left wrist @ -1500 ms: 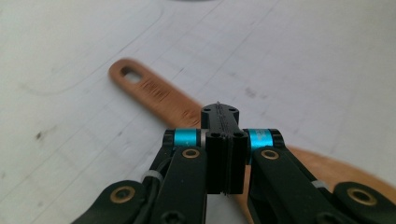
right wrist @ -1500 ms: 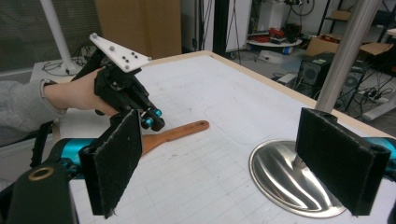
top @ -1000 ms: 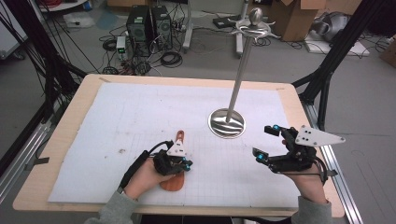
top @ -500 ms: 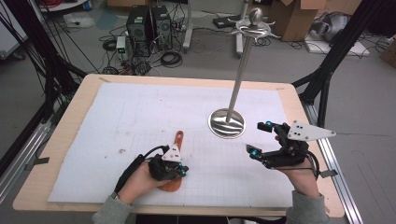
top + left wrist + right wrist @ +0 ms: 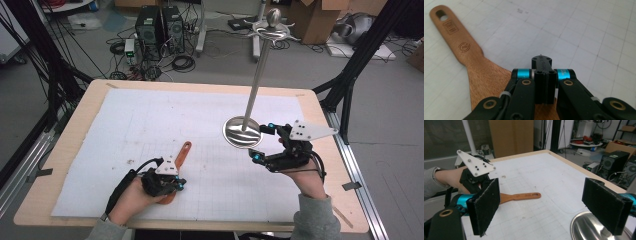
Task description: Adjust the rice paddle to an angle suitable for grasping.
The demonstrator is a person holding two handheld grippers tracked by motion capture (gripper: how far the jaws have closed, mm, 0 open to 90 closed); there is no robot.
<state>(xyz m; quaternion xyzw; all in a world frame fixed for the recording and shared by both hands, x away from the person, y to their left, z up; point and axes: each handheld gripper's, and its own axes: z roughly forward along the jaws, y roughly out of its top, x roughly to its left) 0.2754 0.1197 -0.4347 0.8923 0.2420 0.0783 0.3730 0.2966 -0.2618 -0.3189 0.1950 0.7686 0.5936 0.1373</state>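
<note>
My left gripper (image 5: pixel 176 184) sits low in the frame, over the wide end of the wooden spatula (image 5: pixel 181 152). My right gripper (image 5: pixel 263 142), right of centre, stands spread beside the metal stand's round base (image 5: pixel 235 134).

On the table: 1 wooden spatula (image 5: pixel 179 156) at near left, 1 metal stand (image 5: pixel 243 131) (round base, tall pole) at right, and 2 grippers, left (image 5: pixel 176 183) and right (image 5: pixel 263 142).

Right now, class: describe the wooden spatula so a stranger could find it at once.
On the white gridded mat covering the table, look toward the near left side. The wooden spatula lies flat, its blade under the left gripper; it is the only reddish-brown thing, with a holed handle end.
</note>
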